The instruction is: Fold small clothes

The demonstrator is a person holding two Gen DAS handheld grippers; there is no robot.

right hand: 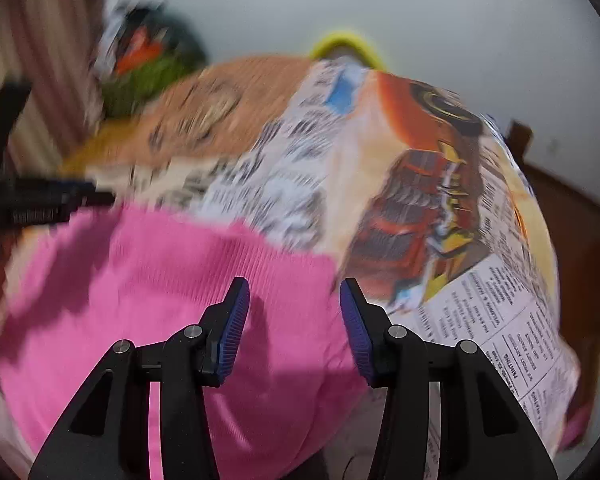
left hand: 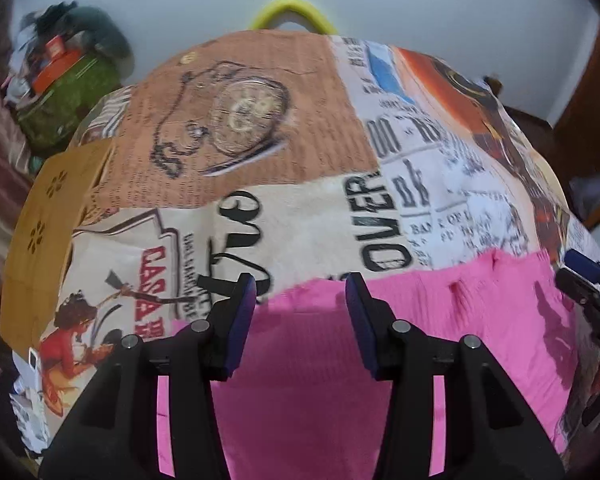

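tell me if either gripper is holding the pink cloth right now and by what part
Nothing is held. The left gripper and the right gripper both stand open above the pink cloth, with no fabric pinched between their pads.

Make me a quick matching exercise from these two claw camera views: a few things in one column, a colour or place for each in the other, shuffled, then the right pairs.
Things
1. garment
2. curved handle
3. tablecloth
4. left claw

Descriptions
A. yellow, beyond the far edge of the table
B. open, above the pink fabric
C. printed with newspaper text and pictures
D. pink, ribbed, lying on the table

Pairs: 1-D, 2-A, 3-C, 4-B
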